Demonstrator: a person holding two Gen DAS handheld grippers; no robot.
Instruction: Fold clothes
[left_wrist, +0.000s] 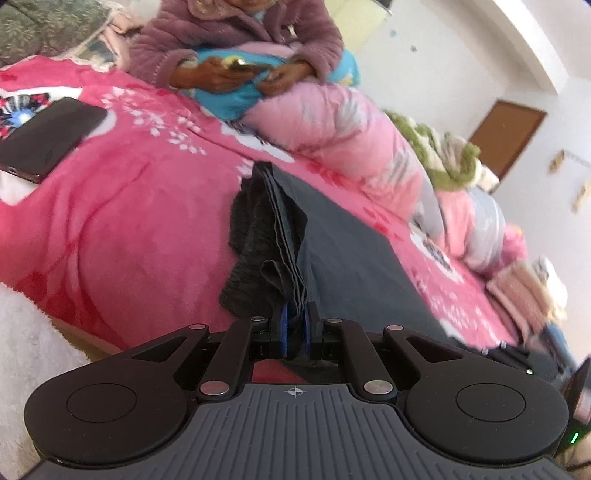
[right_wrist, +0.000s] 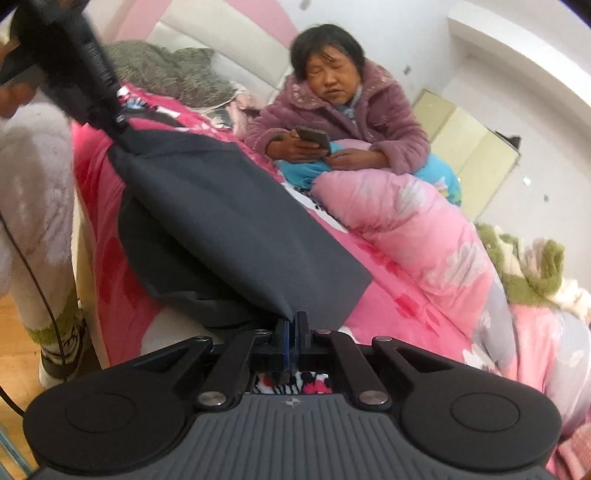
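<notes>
A gathered, ribbed edge of the dark grey garment (left_wrist: 332, 236) is pinched between the fingers of the left gripper (left_wrist: 294, 325). A corner of the same cloth is clamped by the right gripper (right_wrist: 292, 326). From each, the garment runs toward 12 o'clock over the pink bed blanket (left_wrist: 129, 221), its long axis spanning gripper to gripper. The fold is judged to carry this held edge across.

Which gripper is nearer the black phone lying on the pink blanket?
Left. The phone lies up-left of the left gripper, which is shut on the dark garment. The right gripper pinches the garment's other end; its view shows no phone on the blanket.
</notes>
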